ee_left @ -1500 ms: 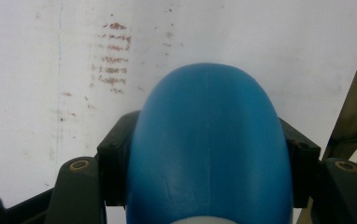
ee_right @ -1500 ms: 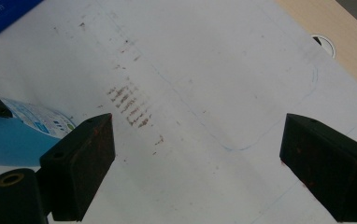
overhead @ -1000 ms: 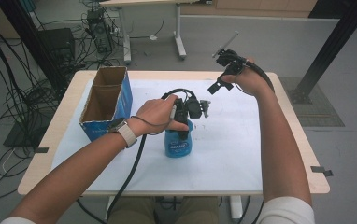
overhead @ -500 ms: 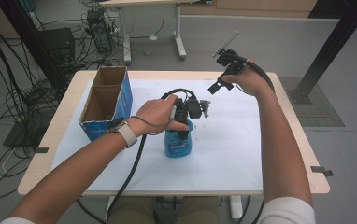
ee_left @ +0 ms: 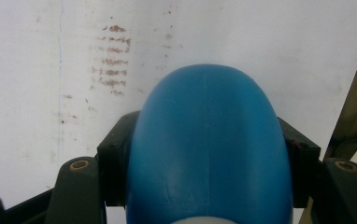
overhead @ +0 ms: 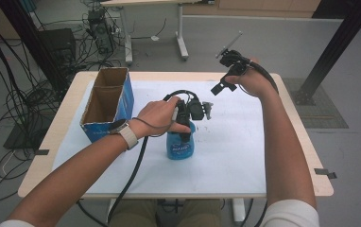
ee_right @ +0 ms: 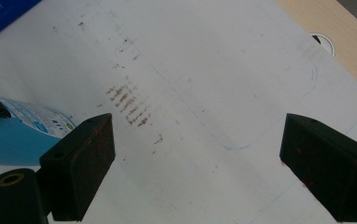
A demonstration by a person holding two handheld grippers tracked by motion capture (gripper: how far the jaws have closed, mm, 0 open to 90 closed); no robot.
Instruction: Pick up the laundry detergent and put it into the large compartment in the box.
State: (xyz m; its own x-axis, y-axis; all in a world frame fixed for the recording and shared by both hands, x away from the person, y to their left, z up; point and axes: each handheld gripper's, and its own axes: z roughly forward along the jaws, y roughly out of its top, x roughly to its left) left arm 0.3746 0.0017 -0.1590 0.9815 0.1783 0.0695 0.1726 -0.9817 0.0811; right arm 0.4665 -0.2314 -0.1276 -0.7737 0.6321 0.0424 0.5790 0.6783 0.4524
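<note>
A blue plastic bottle [overhead: 181,145] with a printed label stands upright in the middle of the white sheet. My left gripper [overhead: 188,115] comes down on it from above and is shut on its upper part. In the left gripper view the bottle's rounded blue body [ee_left: 209,140] sits between the two black jaws, which press on both its sides. My right gripper [overhead: 226,75] is held up over the far right of the table, apart from the bottle. Its jaws [ee_right: 195,154] stand wide open with nothing between them, and the bottle [ee_right: 17,135] lies off to their left.
An open cardboard box [overhead: 107,101] with blue sides stands at the left of the table. A white sheet [overhead: 244,151] with faint reddish smears covers the wooden table top [overhead: 294,156]. The left gripper's cable trails off the near edge.
</note>
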